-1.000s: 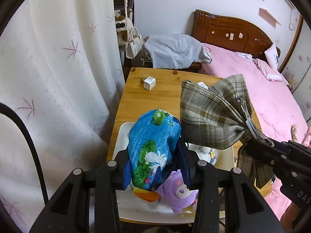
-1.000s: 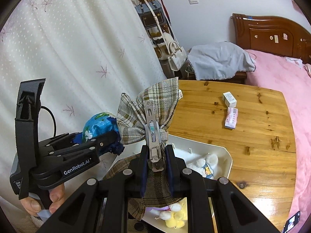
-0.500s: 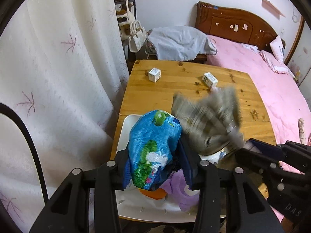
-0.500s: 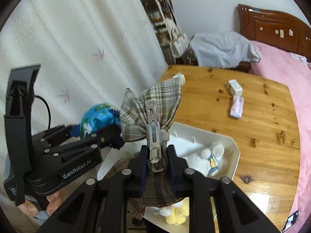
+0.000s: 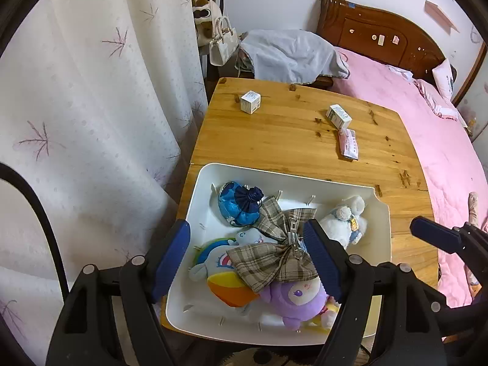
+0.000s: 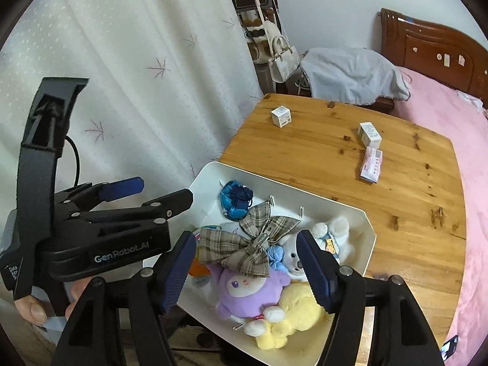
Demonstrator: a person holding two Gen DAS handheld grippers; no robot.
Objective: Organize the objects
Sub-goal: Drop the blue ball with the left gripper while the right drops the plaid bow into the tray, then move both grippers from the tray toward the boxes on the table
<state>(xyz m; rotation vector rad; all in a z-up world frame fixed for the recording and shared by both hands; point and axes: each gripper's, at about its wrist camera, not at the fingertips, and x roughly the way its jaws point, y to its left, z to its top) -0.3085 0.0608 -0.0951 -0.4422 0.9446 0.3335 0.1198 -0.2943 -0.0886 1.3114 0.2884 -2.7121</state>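
- Both tongs, the left gripper (image 5: 247, 256) and the right gripper (image 6: 244, 262), are held wide and empty above the white plastic tray (image 5: 195, 201).
- Below them, the brown plaid fabric bow (image 5: 274, 259) and the blue drawstring pouch (image 5: 238, 207) are seen resting among plush toys (image 6: 244, 289), evidently released there for sorting.
- Beyond the fingertips, three small cartons (image 5: 250, 102) are left on the wooden table (image 5: 274, 140), well apart from the tray; nothing is seen blocking the way.

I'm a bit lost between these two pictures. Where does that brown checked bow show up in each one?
Left wrist view: the plaid bow lies in the white tray, low centre, over the purple plush.
Right wrist view: it lies left of centre in the tray, above the purple plush.
Shared landmark: the blue pouch at the tray's far left corner.
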